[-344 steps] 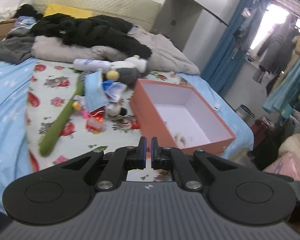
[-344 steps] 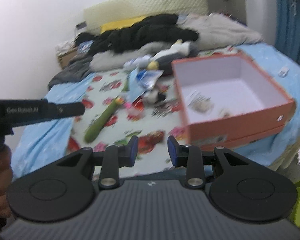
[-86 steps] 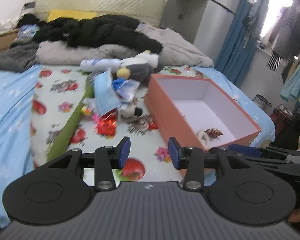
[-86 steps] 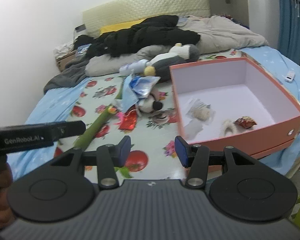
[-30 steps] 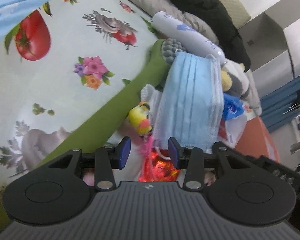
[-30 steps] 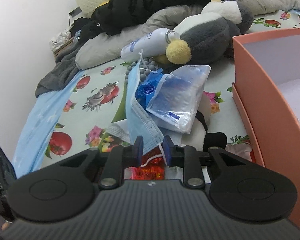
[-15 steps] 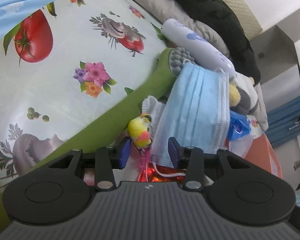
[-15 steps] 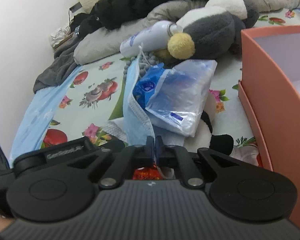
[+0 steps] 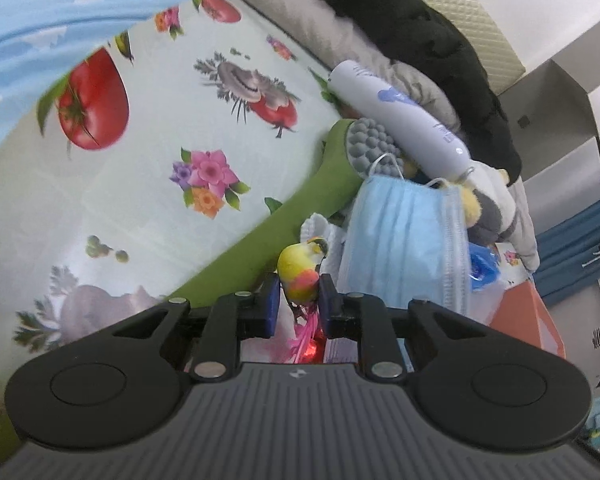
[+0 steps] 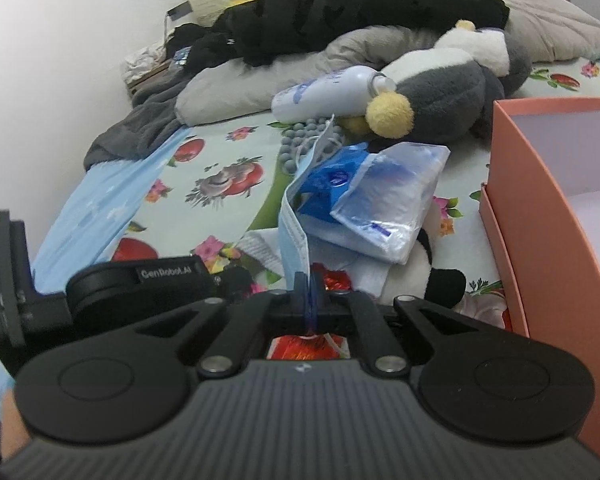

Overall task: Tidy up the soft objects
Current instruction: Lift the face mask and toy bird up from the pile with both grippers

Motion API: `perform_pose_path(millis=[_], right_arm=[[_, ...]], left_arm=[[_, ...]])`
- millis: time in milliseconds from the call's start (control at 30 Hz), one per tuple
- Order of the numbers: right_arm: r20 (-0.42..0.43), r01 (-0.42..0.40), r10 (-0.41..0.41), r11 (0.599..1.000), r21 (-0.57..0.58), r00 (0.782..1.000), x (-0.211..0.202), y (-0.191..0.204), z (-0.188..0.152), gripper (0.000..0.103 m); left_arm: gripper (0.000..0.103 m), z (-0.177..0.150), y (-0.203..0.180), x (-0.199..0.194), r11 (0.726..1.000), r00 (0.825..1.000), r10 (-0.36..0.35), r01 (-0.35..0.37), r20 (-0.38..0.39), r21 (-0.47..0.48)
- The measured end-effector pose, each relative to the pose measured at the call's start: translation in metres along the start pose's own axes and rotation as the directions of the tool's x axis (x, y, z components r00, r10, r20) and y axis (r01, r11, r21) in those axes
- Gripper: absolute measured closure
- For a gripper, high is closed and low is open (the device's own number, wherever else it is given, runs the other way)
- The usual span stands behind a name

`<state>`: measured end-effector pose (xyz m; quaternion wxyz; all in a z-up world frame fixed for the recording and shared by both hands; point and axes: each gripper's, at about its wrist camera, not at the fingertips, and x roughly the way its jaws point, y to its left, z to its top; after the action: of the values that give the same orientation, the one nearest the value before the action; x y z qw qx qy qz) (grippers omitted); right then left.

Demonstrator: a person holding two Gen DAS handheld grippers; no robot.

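Observation:
A small yellow and orange toy bird [image 9: 300,274] with pink tail feathers sits between the fingers of my left gripper [image 9: 299,307], which is shut on it. A stack of blue face masks [image 9: 404,244] stands on edge just right of the bird. My right gripper [image 10: 309,294] is shut on the lower edge of the face masks [image 10: 294,216]. A grey and white plush penguin [image 10: 444,92] lies behind the pile. The orange box [image 10: 548,216] is at the right.
A long green massage stick [image 9: 276,232] with a grey knobbed head lies along the flowered sheet. A white bottle [image 9: 396,120], a blue and clear plastic pack [image 10: 380,196], a red foil wrapper [image 10: 300,350] and a black and white plush [image 10: 428,272] crowd the pile. Dark clothes lie behind.
My left gripper has closed from open onto the toy bird. My right gripper stays shut on the masks and has lifted slightly.

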<state>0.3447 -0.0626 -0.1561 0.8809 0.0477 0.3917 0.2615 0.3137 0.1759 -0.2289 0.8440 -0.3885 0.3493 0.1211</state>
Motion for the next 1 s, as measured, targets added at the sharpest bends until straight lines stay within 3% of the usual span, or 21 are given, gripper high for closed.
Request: perform_pose_path(millis=[333,467,633,1000], right_arm=[[-0.053,-0.01,0.008,0.999,-0.036,0.999,-0.047,0.016,-0.033,0.099],[-0.082,0.024,-0.026,0.999,-0.026,0.996,-0.067,0.017,-0.052,0.099],[-0.1,0.059,-0.061,0.998,-0.024,0.993,-0.094,0.014,-0.079,0.099],[-0.181,0.148,-0.133,0.986,0.071,0.974,-0.126,-0.007,-0.138,0.098]], left_arm=[[0.08,-0.023,0.002,-0.074,0.997,1.0,-0.004,0.005,-0.015,0.073],[0.079,-0.046,-0.002,-0.101,0.986,1.0,0.009,-0.005,-0.024,0.164],[0.079,-0.071,0.001,-0.129,0.981,0.999,0.008,-0.001,-0.035,0.194],[0.079,-0.126,0.004,-0.145,0.959,0.99,0.008,0.032,-0.141,0.282]])
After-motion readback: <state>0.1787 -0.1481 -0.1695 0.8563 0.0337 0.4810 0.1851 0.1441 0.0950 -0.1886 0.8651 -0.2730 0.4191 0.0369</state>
